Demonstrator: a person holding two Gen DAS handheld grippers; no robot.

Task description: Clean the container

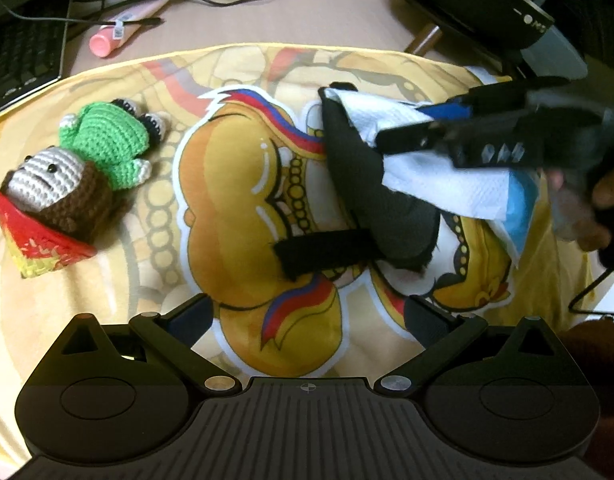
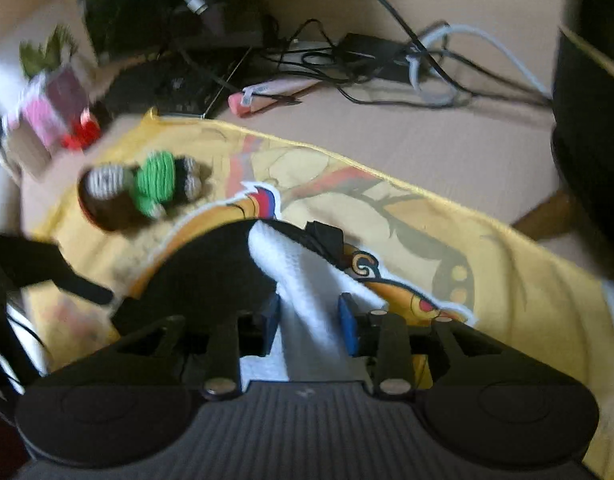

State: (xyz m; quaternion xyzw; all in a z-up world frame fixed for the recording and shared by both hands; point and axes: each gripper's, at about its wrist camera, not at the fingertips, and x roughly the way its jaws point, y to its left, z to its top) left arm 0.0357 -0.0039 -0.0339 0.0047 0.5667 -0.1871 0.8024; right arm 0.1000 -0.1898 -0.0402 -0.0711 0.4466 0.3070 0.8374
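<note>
Table (image 1: 307,20): beige, cluttered along the far edge with dark cables and equipment.
Cloth (image 1: 147,280): yellow, printed with a cartoon figure, spread over the table under everything else.
Container (image 1: 371,184): black soft pouch lying on the cloth right of centre, mouth toward the far side, a black strap (image 1: 323,254) sticking out from its near end.
Left tool (image 1: 307,316): above the cloth just near of the pouch, fingers spread wide, nothing between them.
Right tool (image 2: 309,320): blurred, blue pads set narrow on either side of the paper towel, gripping it.
Paper towel (image 1: 439,176): white, crumpled, one end tucked into the pouch mouth, the rest trailing out toward the right tool.
Crochet doll (image 1: 87,160): green body, grey head, brown hair, lying on its side on the cloth's left part, well apart from the pouch; head against a red and yellow cup-like piece (image 1: 39,236).
Pink tube (image 1: 119,34): on bare table beyond the cloth.
</note>
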